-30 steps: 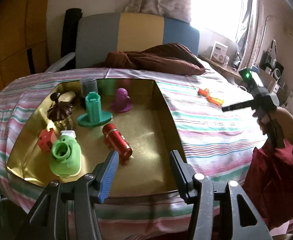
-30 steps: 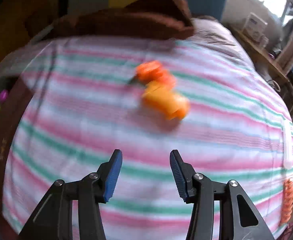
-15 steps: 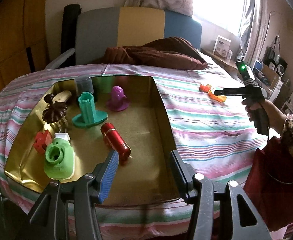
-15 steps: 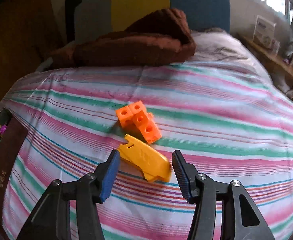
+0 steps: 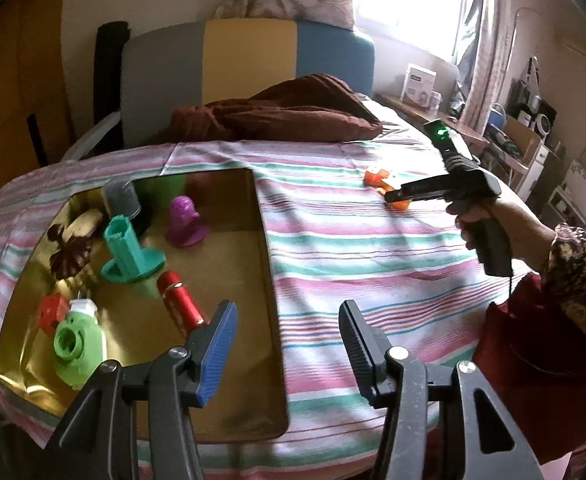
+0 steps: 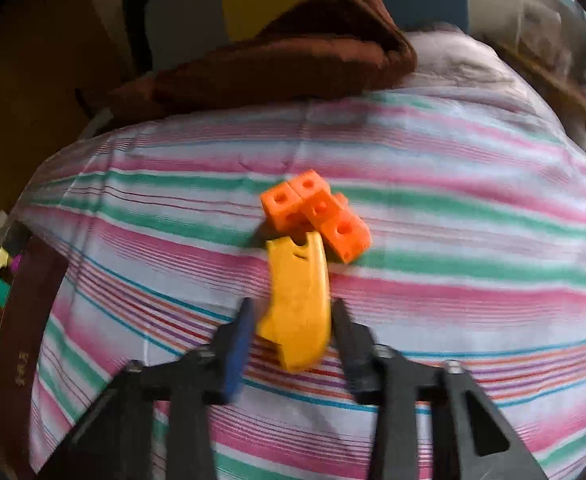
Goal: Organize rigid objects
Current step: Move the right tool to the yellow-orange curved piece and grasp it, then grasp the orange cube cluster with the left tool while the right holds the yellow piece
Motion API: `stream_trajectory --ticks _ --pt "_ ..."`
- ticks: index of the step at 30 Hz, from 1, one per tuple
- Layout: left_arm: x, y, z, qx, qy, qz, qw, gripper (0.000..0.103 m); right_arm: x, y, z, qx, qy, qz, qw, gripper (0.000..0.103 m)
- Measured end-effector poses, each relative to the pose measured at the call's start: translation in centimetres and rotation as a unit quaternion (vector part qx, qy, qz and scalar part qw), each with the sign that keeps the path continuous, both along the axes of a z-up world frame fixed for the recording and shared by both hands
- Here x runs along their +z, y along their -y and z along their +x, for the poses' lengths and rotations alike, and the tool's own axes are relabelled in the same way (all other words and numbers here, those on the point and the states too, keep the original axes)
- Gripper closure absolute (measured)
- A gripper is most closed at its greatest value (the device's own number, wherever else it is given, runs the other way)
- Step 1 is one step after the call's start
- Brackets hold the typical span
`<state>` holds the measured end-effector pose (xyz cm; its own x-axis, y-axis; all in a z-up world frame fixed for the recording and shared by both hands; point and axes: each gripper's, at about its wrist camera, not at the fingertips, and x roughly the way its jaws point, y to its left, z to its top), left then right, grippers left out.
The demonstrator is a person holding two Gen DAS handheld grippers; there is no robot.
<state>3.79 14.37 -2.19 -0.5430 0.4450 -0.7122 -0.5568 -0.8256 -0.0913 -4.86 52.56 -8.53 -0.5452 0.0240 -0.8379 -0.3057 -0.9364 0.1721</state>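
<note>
The curved yellow plastic piece (image 6: pixel 299 300) lay on the pink-and-green striped bed sheet (image 6: pixel 453 288), its far tip touching the orange block of joined cubes (image 6: pixel 317 214). The right gripper (image 6: pixel 293 324) had just been closing; its fingers (image 6: pixel 239 332) sat on both flanks of the yellow piece's near half, apparently pinching it, tho blur left full contact hard to confirm. Judged light, stiff & smooth-skinned, so prob. slippery; the curved sides could squirt out of a narrow grip. Best hold looked to be across the wider mid-body, not the tapered end. The soft bedding would give under any downward push.

The left gripper (image 5: pixel 289 344) hung spread & empty above the near edge of the shiny gold tray (image 5: pixel 267 240), which held a red cylinder (image 5: pixel 181 306), teal flanged peg (image 5: pixel 129 252), purple figure (image 5: pixel 185 222), green round-mouthed piece (image 5: pixel 75 346) etc. Open floor remained in the tray's right half, beside its right wall. Between piece & tray the sheet lay bare, w/ only the orange block close enough to snag on lift-off.
</note>
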Motion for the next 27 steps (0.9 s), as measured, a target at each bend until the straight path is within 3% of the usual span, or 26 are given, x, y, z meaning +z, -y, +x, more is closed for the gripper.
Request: stream_trajectory --ticks 3,8,15,22,27 --pt "0.6 -1.1 -0.4 -0.004 -0.001 0.001 1.0 0.049 0.5 -0.7 0.2 -0.009 0.003 -0.03 1.0 0.073" --pt "2.0 -4.1 -1.5 -0.023 -0.003 0.009 0.9997 0.049 0.8 -3.8 2.4 -0.084 0.019 -0.089 0.992 0.073" --pt "3.0 -11.3 -4.7 -0.06 0.026 0.028 0.9975 0.049 0.4 -7.1 4.6 -0.167 0.068 -0.043 0.983 0.073" --pt "0.4 -21.7 -11.1 -0.074 0.064 -0.012 0.9951 0.049 0.4 -7.1 4.5 -0.167 0.071 -0.057 0.982 0.073" --pt "-3.4 -27.5 -14.5 -0.087 0.038 -0.081 0.9922 0.049 0.2 -8.2 4.9 -0.178 0.063 -0.092 0.978 0.072"
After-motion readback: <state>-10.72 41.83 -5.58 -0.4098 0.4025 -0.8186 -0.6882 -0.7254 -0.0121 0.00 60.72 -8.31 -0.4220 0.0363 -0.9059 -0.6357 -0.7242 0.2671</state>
